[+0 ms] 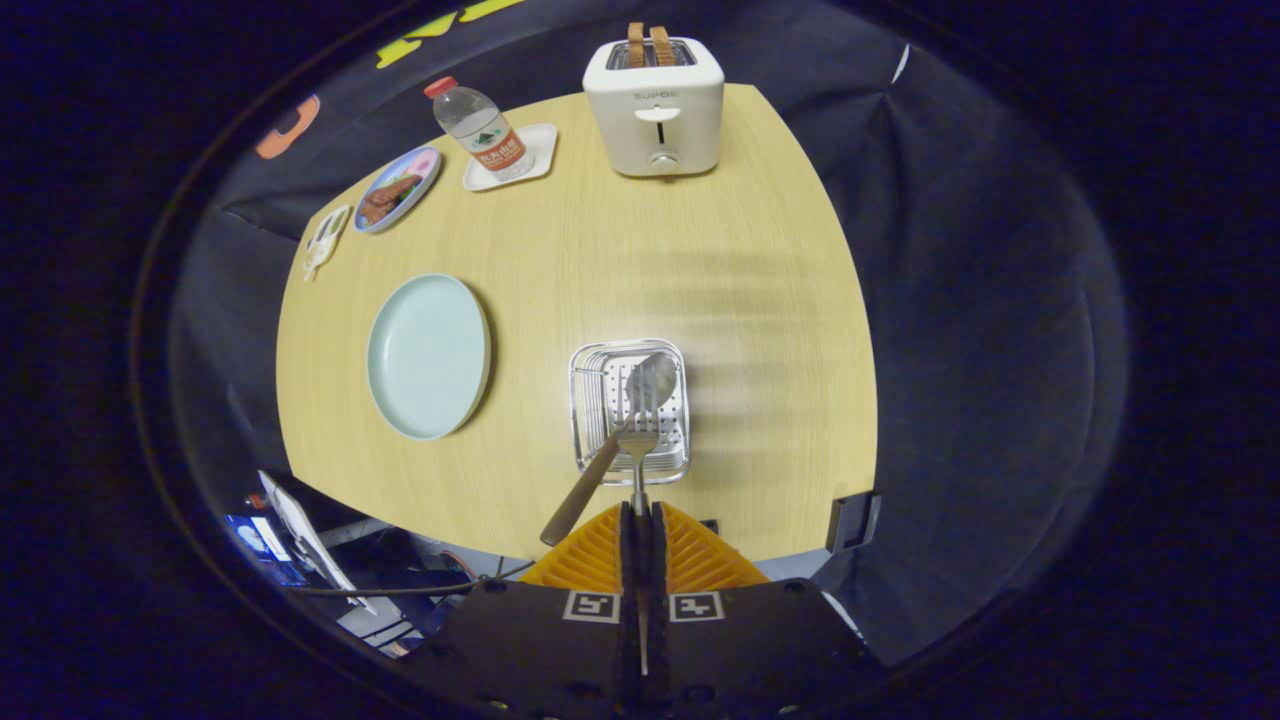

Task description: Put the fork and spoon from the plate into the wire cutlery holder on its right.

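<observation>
- Two fingers [622, 530] of the gripper [640, 515] are pressing together on the fork [638, 440], jaws clamped on its handle.
- Fork tines are hanging just ahead of the jaws, over the near edge of the holder [630, 410].
- Spoon [610, 440] is already leaning in the holder, bowl up at the far side, brown handle slanting out just left of the jaws.
- Plate [428, 355] is lying bare on the counter [700, 270], ahead and left of the jaws, apart from the holder.
- Toaster [655, 105] with two slices is standing far beyond the jaws, a bottle [480, 130] to its left.
</observation>
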The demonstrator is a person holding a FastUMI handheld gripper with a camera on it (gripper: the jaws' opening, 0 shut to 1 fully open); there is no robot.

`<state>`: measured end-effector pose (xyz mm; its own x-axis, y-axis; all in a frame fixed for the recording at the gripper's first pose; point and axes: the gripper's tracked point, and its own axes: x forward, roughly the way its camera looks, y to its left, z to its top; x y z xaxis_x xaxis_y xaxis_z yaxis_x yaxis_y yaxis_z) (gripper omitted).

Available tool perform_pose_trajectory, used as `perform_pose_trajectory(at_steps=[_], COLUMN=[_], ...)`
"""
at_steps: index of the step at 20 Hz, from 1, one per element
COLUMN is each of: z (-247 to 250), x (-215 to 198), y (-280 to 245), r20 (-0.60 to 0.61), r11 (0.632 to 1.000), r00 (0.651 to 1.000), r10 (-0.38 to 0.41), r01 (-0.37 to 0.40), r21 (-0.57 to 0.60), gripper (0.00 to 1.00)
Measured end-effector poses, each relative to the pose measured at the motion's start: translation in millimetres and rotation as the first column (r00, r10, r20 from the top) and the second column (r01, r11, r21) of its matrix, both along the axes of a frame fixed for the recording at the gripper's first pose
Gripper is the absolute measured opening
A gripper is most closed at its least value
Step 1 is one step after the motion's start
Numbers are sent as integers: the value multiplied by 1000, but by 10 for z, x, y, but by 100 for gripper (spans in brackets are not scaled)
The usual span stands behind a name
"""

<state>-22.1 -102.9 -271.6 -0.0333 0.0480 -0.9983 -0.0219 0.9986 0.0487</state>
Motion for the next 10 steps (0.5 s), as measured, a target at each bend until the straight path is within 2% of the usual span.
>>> perform_pose_trajectory(at_steps=[3,8,10], z=[-102,-86,-43], x=[-3,111,176], y=[-36,-20,-27], r20=[-13,32,82], r11=[999,998,998], r00=[999,998,995], r10=[-36,-58,-56], r01=[36,57,54], r21=[6,31,27], gripper=[3,15,32])
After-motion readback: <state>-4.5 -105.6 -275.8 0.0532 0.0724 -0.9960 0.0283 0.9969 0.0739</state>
